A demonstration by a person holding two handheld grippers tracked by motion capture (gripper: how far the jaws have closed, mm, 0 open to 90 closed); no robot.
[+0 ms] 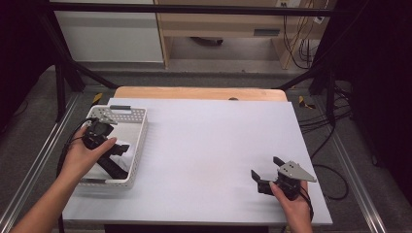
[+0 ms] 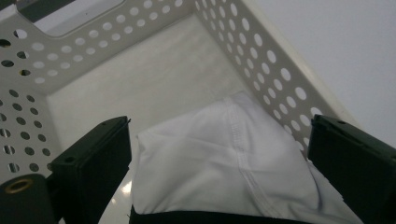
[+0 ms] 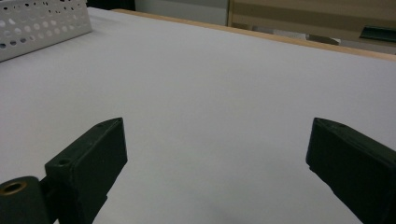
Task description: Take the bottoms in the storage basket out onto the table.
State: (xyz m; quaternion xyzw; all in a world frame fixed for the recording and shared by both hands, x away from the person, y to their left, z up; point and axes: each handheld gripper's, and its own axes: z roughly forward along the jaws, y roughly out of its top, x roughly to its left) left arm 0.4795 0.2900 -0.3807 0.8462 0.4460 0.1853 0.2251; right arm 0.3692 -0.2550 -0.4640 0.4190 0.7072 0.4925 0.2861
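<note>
Inside one basket — one white cloth, two grippers apart.

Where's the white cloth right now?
The white cloth lies inside the perforated white basket at the table's left side, between the open jaws of the left gripper, near the basket's right wall.

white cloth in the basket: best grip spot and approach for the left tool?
Grip the raised seam ridge of the white cloth, coming straight down from above. The basket walls block side approaches, and the bunched fold stands proud between the left tool's open jaws, which straddle it.
</note>
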